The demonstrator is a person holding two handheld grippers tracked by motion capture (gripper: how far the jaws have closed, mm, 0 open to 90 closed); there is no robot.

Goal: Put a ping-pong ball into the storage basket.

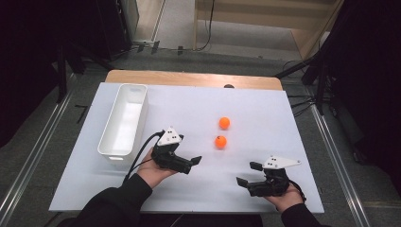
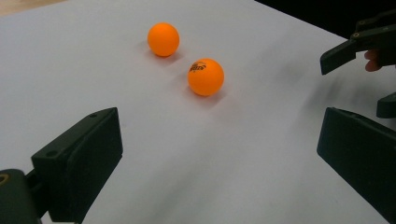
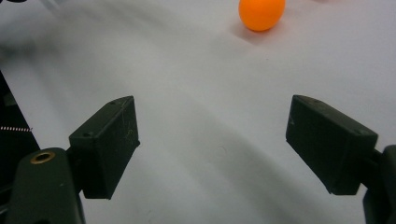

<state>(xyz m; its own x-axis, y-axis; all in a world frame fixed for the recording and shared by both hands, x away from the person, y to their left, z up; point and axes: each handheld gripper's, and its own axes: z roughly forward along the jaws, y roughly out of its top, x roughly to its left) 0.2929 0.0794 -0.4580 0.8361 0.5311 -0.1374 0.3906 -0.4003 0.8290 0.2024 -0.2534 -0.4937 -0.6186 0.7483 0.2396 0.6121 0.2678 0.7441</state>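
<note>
Two orange balls lie on the white board (image 1: 265,109), the farther ball (image 1: 224,123) just behind the nearer ball (image 1: 220,142). My left gripper (image 1: 191,164) rests near the board's front middle, left of the balls, open and holding nothing. In the left gripper view its jaws stand wide apart around bare board (image 2: 219,140), with the printed nearer ball (image 2: 206,77) and the plain farther ball (image 2: 163,39) ahead. My right gripper (image 1: 248,173) sits at the front right, open and holding nothing. In the right gripper view its jaws are spread (image 3: 212,135), and one orange ball (image 3: 261,13) lies ahead at the top edge.
A long white bin (image 1: 124,120) stands along the board's left side, beside my left hand. The right gripper's jaws (image 2: 355,46) show at the upper right of the left gripper view. The wooden table edge (image 1: 189,78) runs behind the board.
</note>
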